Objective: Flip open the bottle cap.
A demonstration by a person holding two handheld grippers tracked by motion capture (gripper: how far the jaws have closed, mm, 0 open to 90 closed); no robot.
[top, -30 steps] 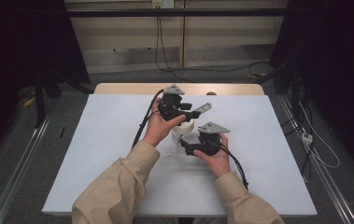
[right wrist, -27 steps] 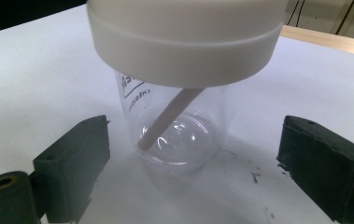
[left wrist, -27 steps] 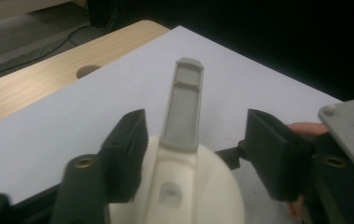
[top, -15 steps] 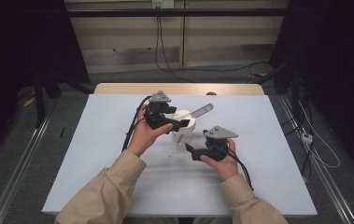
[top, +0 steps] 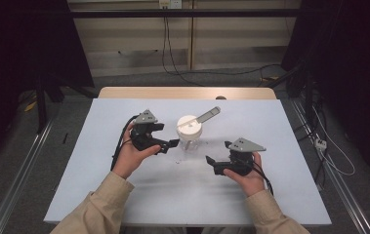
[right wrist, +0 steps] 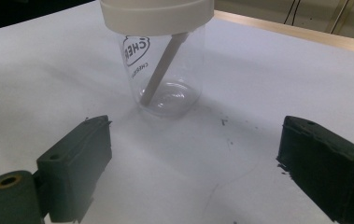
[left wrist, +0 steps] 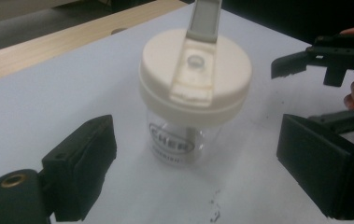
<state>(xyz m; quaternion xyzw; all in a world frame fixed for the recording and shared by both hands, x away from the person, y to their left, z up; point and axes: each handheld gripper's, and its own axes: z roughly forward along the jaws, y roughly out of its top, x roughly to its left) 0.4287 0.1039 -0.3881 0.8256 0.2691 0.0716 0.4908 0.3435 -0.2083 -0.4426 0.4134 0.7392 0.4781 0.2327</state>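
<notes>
While jar (top: 190,139) stands on table (top: 99,195), L gripper (top: 169,145) & R gripper (top: 211,163) both spread wide, empty.

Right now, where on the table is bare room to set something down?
Bare: the table right of the right tool, left of the left tool, and the far strip behind the jar. Crowded: the middle, where both tools flank the jar.

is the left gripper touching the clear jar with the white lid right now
Apart. In the left gripper view, the left gripper has its jaws spread wide, with bare white table between each black pad and the jar. The high view agrees.
</notes>
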